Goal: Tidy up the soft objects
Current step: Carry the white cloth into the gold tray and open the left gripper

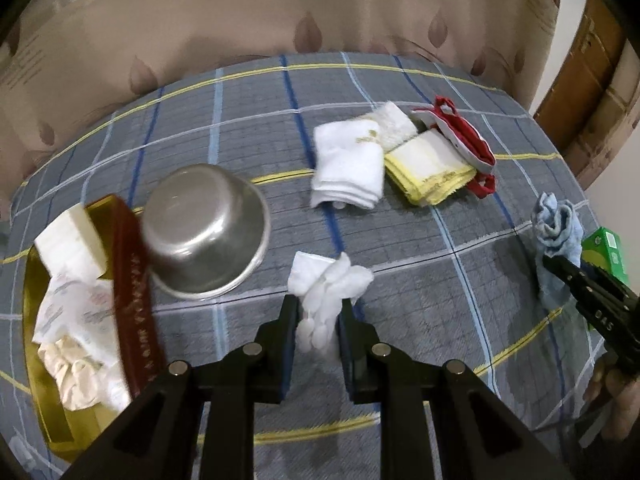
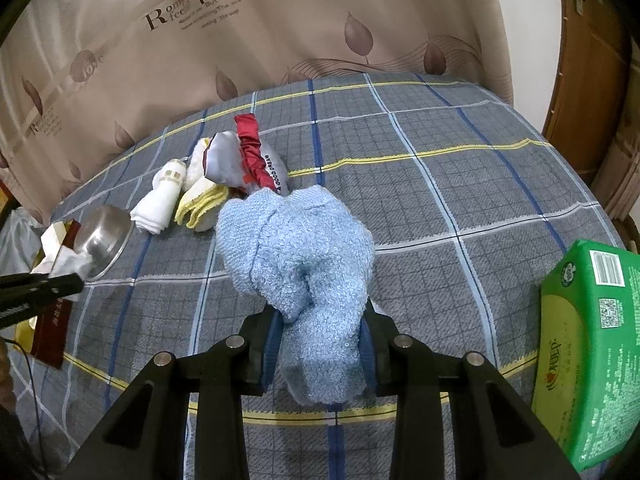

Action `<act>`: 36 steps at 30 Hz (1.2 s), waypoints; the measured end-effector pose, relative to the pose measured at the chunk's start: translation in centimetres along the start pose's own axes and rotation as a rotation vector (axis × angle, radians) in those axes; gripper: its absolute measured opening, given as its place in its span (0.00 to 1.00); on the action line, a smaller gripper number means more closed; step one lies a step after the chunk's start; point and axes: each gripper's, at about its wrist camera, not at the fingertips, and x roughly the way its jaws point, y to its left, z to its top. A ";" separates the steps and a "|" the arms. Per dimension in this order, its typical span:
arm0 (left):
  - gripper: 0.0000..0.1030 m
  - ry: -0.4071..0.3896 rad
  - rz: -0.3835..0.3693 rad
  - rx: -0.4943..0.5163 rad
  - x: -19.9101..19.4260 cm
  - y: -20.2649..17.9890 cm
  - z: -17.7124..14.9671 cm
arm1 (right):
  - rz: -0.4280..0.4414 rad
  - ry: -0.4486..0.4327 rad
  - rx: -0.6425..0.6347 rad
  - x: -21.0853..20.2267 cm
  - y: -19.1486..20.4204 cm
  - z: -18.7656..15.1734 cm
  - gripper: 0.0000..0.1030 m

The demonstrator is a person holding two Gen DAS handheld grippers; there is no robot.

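White tissue wad pinched in left gripper, blue towel clamped in right gripper, green box's label readable only from right wrist.

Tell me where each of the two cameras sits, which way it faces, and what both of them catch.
Left wrist: sits on the left gripper, looking down along its fingers at a white wad pinched between them, over the plaid cloth; the right gripper shows at right.
Right wrist: sits on the right gripper, looking down at the blue towel it clamps; the left gripper shows at left.
Shared: steel bowl, folded white towel, green box.
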 end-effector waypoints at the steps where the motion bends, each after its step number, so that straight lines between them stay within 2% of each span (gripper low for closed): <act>1: 0.19 -0.001 0.002 -0.005 -0.3 0.4 -0.1 | -0.001 0.000 -0.001 0.0 0.1 0.0 0.30; 9: 0.19 -0.012 0.042 -0.075 -3.0 5.6 -1.2 | -0.009 0.001 -0.008 0.1 0.2 -0.1 0.30; 18: 0.19 -0.046 0.127 -0.183 -5.8 13.0 -1.8 | -0.018 0.006 -0.022 0.4 0.3 -0.2 0.30; 26: 0.19 -0.011 0.187 -0.282 -5.0 19.1 -2.6 | -0.024 0.011 -0.029 0.5 0.6 -0.3 0.30; 36: 0.22 0.034 0.194 -0.355 -3.1 22.2 -4.3 | -0.029 0.008 -0.032 0.6 0.7 -0.4 0.30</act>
